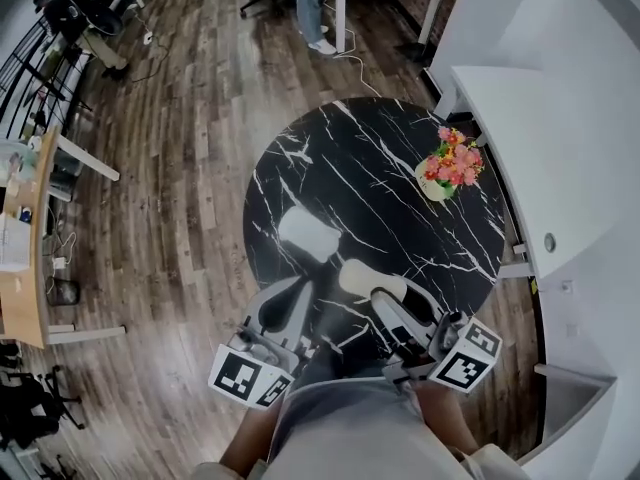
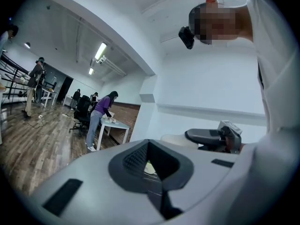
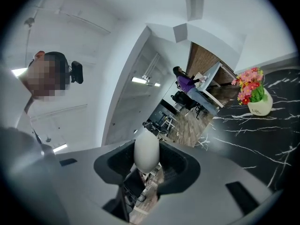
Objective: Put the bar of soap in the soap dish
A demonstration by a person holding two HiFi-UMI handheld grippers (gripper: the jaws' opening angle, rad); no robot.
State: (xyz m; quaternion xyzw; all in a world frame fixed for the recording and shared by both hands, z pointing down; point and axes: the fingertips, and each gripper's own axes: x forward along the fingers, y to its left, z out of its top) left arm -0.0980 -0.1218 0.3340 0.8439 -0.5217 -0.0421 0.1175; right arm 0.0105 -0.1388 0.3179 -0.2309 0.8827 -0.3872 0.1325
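The right claw (image 3: 146,159) is closed on the white oval bar of soap (image 3: 146,150), which sits pinched between its pads above the near part of the round black marble counter (image 1: 350,158). The white soap dish (image 1: 308,233) lies on the counter apart from the soap, a little farther in and to the left. The left claw (image 2: 149,149) has its tips together with nothing between them, while a pot of pink flowers (image 1: 450,168) stands at the counter's far right.
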